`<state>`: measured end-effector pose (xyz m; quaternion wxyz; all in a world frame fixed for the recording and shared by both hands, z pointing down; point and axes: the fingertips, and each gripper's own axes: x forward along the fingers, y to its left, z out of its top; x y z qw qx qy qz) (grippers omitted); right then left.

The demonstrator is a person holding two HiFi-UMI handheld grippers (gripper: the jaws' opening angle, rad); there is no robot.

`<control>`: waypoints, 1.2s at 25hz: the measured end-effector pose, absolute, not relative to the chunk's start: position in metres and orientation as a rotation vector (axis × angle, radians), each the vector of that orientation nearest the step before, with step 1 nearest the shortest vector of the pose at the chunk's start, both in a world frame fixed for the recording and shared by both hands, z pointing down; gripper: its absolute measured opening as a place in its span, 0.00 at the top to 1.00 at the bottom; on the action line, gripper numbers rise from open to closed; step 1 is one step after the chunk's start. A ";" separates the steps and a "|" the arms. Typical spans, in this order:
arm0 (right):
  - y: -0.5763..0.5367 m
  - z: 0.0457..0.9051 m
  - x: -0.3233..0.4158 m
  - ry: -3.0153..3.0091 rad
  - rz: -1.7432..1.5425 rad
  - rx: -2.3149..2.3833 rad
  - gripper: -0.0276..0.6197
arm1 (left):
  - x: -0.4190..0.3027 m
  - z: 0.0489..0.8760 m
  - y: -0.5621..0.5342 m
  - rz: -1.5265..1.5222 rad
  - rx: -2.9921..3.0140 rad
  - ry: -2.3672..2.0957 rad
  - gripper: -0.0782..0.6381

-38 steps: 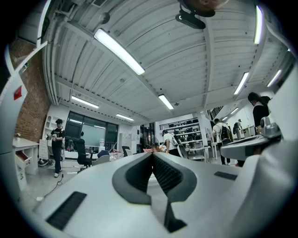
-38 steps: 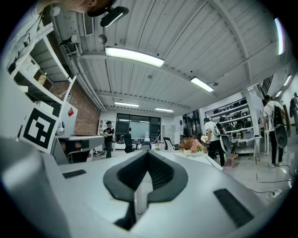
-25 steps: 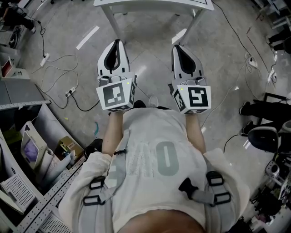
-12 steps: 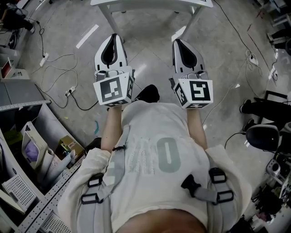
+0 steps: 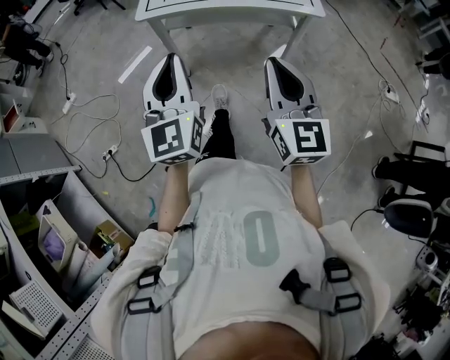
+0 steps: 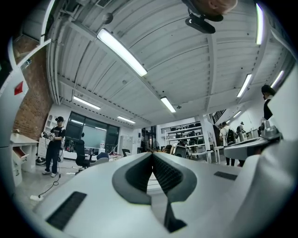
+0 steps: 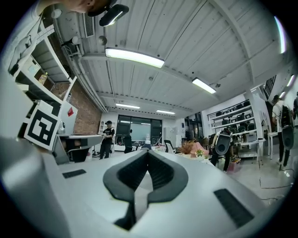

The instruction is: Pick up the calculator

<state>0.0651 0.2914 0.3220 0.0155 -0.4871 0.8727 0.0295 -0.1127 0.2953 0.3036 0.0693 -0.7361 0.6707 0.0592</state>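
No calculator shows in any view. In the head view I hold both grippers side by side in front of my chest, pointing away from me toward a white table [image 5: 232, 8] at the top edge. My left gripper [image 5: 169, 59] is shut with nothing in it, and in the left gripper view its dark pads meet at the left gripper's tip [image 6: 152, 154]. My right gripper [image 5: 275, 63] is likewise shut and empty, its pads closed together at the right gripper's tip [image 7: 148, 151]. Only the table's near edge and legs are visible, so its top is hidden.
My leg and white shoe [image 5: 219, 95] step out between the grippers over a grey floor. Cables and a power strip [image 5: 109, 143] lie at the left. A rack with boxes [image 5: 46, 239] fills the lower left. Dark equipment [image 5: 406, 214] stands at the right. A person [image 6: 54, 144] stands far off.
Both grippers have moved forward toward the white table, which now reaches further into the frame. My foot has swung out ahead between them. Both stay shut.
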 end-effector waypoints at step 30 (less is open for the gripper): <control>-0.087 0.271 0.052 2.611 0.160 -1.701 0.95 | -0.143 0.250 -0.098 0.221 -2.299 1.875 0.86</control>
